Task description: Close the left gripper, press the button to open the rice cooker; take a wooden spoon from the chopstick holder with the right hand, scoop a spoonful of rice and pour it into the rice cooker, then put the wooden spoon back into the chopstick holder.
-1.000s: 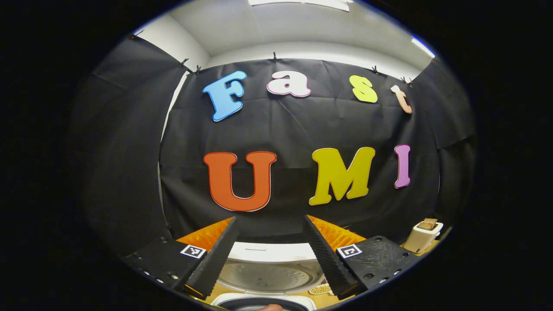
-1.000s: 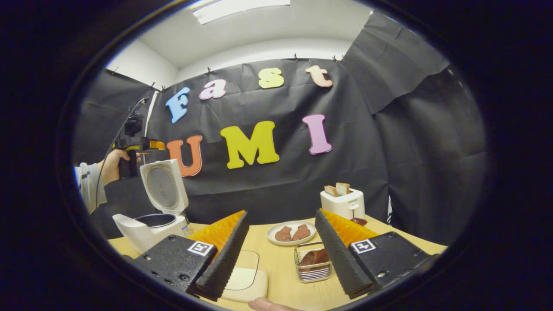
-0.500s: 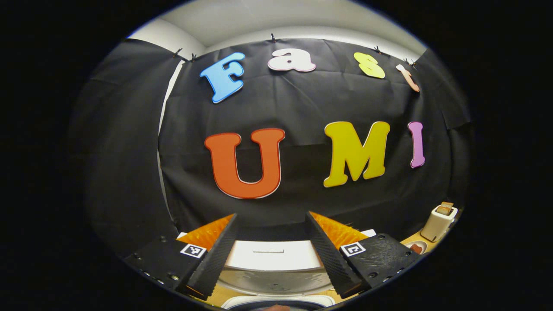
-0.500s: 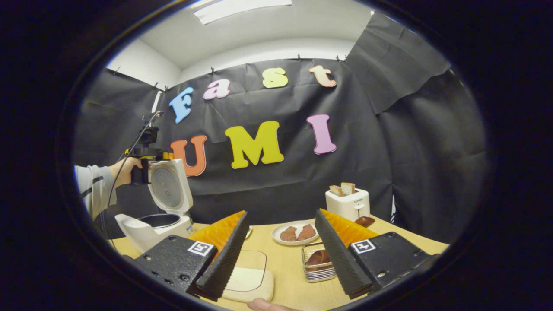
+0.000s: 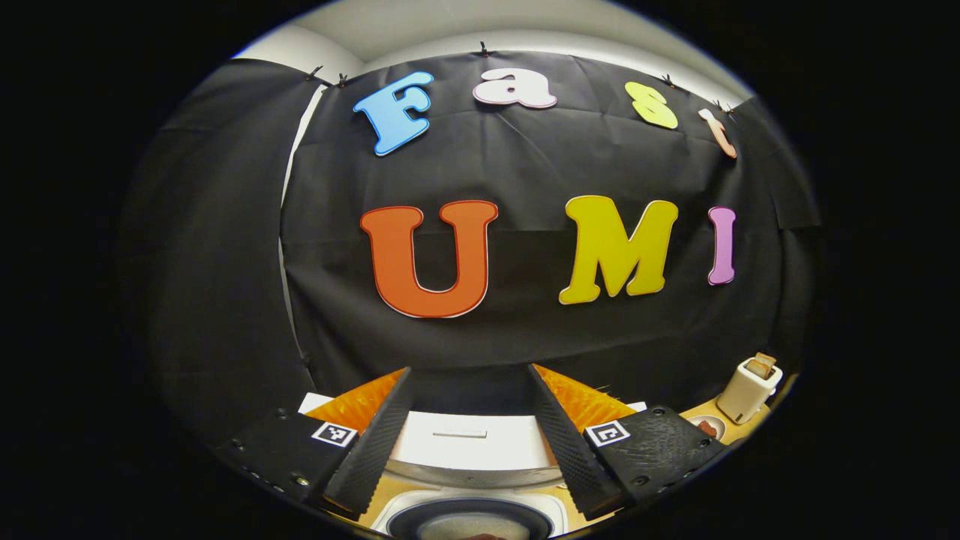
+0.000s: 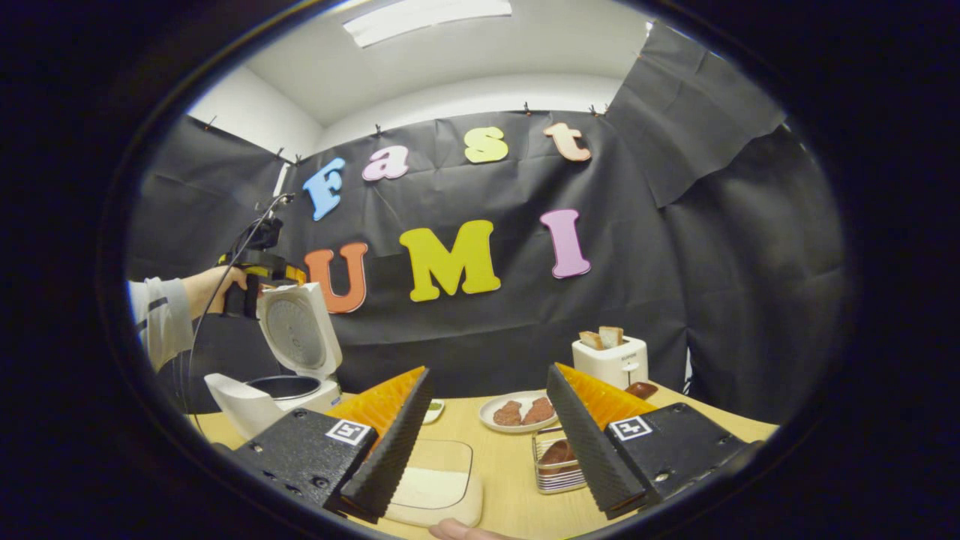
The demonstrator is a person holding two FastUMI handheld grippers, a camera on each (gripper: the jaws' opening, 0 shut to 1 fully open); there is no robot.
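Rice cooker [image 6: 281,375] lid up, below the left gripper [image 5: 469,405] — jaws apart, empty. Right gripper [image 6: 487,405] likewise agape, empty — spoon fetch next, spoon unseen.

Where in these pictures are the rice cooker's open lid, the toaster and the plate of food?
rice cooker's open lid [image 6: 297,334], right gripper view, on its round inner face.
toaster [image 6: 613,363], right gripper view, on its white front.
plate of food [image 6: 491,409], right gripper view, on its bare left rim.
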